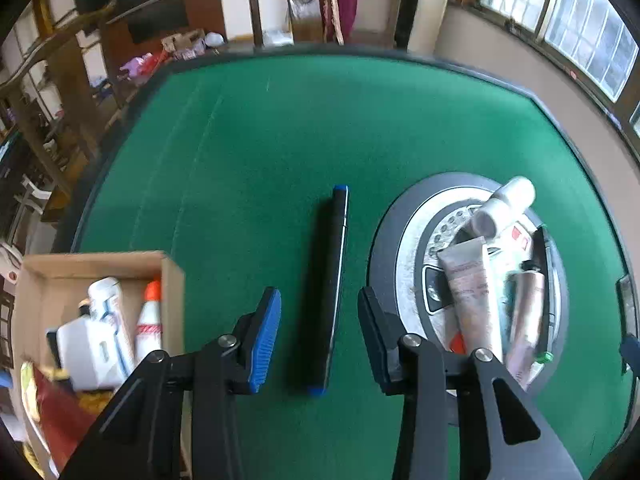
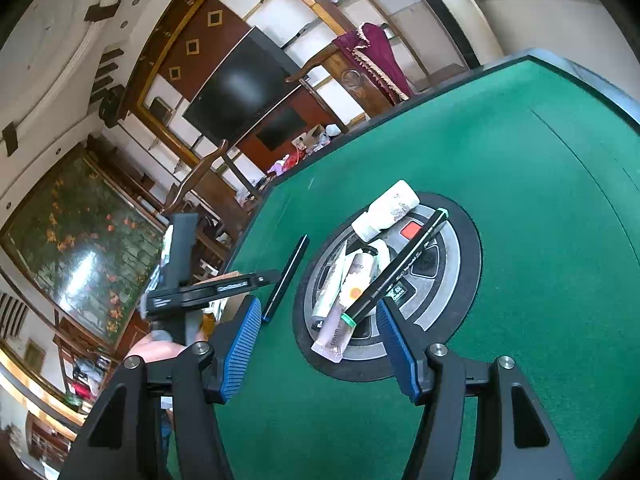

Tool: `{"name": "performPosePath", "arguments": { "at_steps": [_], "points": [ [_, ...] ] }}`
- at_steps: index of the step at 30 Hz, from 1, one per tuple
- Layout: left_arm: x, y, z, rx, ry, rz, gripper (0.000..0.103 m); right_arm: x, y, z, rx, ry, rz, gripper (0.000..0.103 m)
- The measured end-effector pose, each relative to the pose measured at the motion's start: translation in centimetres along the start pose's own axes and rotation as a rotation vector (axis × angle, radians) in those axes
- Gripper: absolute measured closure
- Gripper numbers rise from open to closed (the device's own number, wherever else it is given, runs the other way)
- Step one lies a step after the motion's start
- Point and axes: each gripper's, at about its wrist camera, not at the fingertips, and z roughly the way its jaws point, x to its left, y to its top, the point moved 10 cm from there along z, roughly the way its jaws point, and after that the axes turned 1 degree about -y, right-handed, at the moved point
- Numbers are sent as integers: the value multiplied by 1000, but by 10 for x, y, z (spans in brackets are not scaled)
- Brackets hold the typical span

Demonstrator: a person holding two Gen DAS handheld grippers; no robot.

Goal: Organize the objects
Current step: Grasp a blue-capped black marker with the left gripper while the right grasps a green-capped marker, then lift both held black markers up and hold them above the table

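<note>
A long black case with blue ends (image 1: 326, 292) lies flat on the green felt table (image 1: 280, 140). My left gripper (image 1: 319, 296) hovers over it, one finger on each side, open, pads clear of the case. To the right a round dark disc (image 1: 384, 248) carries a beige tube (image 1: 472, 292), a pink tube (image 1: 528, 308), a white bottle (image 1: 508, 204) and a black pen (image 1: 542, 256). My right gripper (image 2: 316, 308) stands open at the near edge of the disc (image 2: 468, 256), before the tube ends (image 2: 332, 340) and the green-tipped pen (image 2: 400, 268). The case (image 2: 286, 276) lies left of it.
A cardboard box (image 1: 172, 280) at the near left holds white bottles (image 1: 96, 340), an orange-capped bottle (image 1: 150, 312) and snack packs. In the right wrist view the left gripper's body (image 2: 200, 292) and a hand (image 2: 160, 350) sit at the left. Green felt (image 2: 520, 200) stretches beyond the disc.
</note>
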Motion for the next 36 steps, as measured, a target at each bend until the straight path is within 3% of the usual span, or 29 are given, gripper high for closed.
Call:
{"name": "performPosePath", "arguments": {
  "at_steps": [2,4,9,13,15,16,17,22,27,31,32,36],
  "points": [
    [-3,2,12,15,3,11,74,-2,1,1,0,-4,2,37],
    [-8,2,21,25,-13,16,87,-5,2,1,-6,-14,4,37],
    [-10,-4,29,6,14,16,89,-20,4,4,-8,-57,19,37],
    [-17,-46,8,-16,1,26,89,-38,6,13,3,-125,28,38],
    [-22,-76,-8,-42,3,44,89,-43,7,26,35,-145,46,45],
    [-24,-85,-13,-52,10,56,89,-45,8,32,52,-153,55,59],
    [-25,-93,-17,-62,15,60,89,-47,10,41,70,-154,66,63],
    [-29,-104,-25,-90,-11,60,89,-55,21,74,124,-244,99,63],
    [-28,-108,-27,-100,-15,90,89,-63,27,99,163,-386,80,63],
    [-28,-106,-26,-97,-46,76,89,-68,28,109,195,-488,-35,73],
    [-27,-106,-26,-96,-47,75,89,-68,30,109,205,-526,-97,85],
    [-25,-101,-24,-100,-38,88,89,-73,18,87,244,-604,-306,87]
  ]
}}
